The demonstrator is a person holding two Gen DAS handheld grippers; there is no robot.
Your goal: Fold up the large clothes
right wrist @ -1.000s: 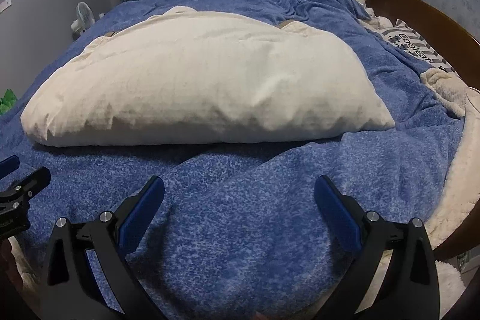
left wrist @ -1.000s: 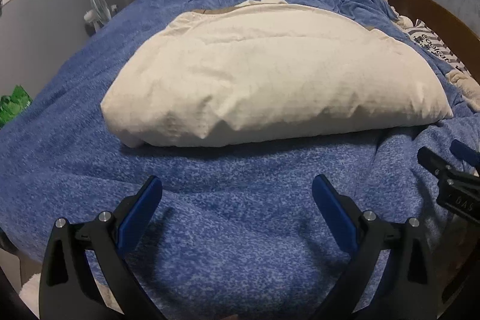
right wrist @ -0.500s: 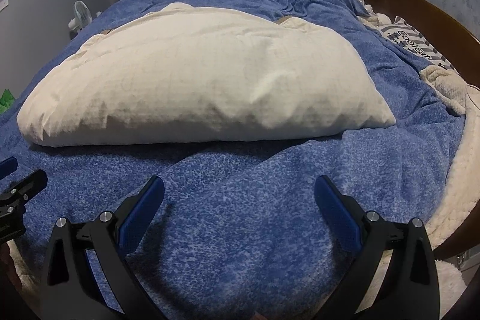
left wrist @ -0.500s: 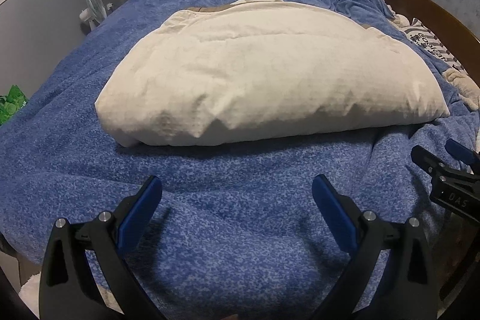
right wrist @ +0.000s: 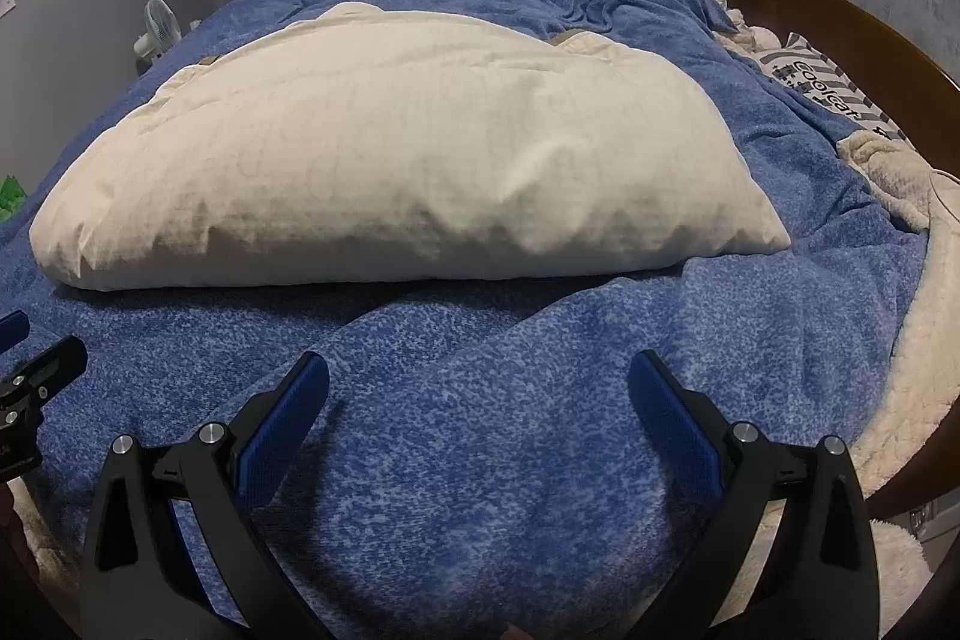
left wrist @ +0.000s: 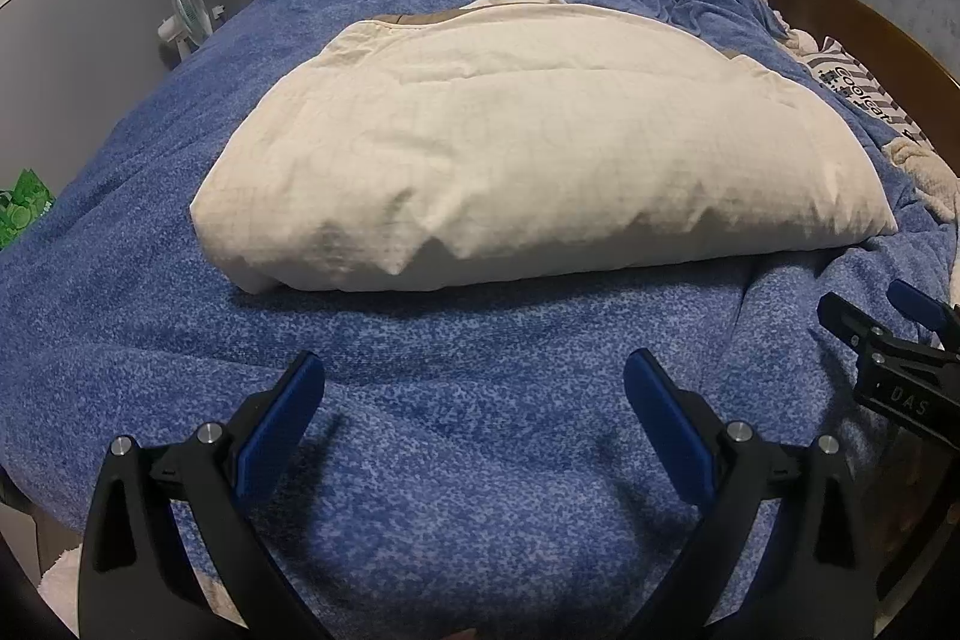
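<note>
My left tool (left wrist: 474, 376) hangs over the blue blanket (left wrist: 450, 460) with its jaws spread wide and nothing between them. My right tool (right wrist: 477, 376) does the same, just beside it and equally empty. The cream quilted garment (left wrist: 528, 148) lies folded into a thick bundle on the bed, ahead of both tools and apart from them, with a strip of bare blanket between its near edge and my blue pads (right wrist: 282, 424).

"DAS" in pale letters on the black body of the right tool (left wrist: 900, 388), left-wrist view. "Coolcat"-like word, partly unclear, on the striped pillow (right wrist: 834, 91) by the headboard. Book spines unreadable.
</note>
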